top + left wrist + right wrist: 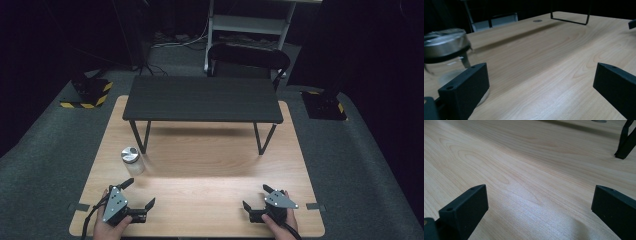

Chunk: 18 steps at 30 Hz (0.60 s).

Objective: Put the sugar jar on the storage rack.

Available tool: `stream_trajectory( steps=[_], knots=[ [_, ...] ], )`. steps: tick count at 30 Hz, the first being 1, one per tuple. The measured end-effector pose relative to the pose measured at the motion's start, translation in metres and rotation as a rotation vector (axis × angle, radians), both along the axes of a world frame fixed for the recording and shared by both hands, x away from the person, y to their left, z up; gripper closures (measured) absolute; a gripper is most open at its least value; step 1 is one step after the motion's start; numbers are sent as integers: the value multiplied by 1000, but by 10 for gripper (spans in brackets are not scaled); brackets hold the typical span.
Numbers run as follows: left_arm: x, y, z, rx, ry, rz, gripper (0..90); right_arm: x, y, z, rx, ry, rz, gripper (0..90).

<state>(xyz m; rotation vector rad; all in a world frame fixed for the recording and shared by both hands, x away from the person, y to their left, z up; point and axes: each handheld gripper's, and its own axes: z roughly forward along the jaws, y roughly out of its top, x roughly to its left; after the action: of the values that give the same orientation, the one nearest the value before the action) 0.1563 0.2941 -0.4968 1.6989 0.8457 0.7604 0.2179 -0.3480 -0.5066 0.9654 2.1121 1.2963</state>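
Two grippers rest low at the near edge of the desk [200,175], a jar close to the left one.

The left gripper [139,192] has its jaws spread wide and empty; the glass jar [132,160] with a metal lid stands upright just beyond its outer jaw (apart from it, not between the jaws). The right gripper [256,196] is likewise released, over bare wood. A small black table [202,99] stands farther back.

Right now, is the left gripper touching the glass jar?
Cannot tell. In the high view the left gripper has one finger close beside the jar, with no plain gap. In the left gripper view that finger overlaps the jar's base, hiding any contact.
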Motion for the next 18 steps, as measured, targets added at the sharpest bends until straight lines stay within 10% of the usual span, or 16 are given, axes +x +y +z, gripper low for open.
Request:
stream_trajectory(
  steps=[18],
  knots=[
    [4, 9, 1, 8, -20, 158, 5, -1, 0, 0, 1, -4, -4, 7]
  ],
)
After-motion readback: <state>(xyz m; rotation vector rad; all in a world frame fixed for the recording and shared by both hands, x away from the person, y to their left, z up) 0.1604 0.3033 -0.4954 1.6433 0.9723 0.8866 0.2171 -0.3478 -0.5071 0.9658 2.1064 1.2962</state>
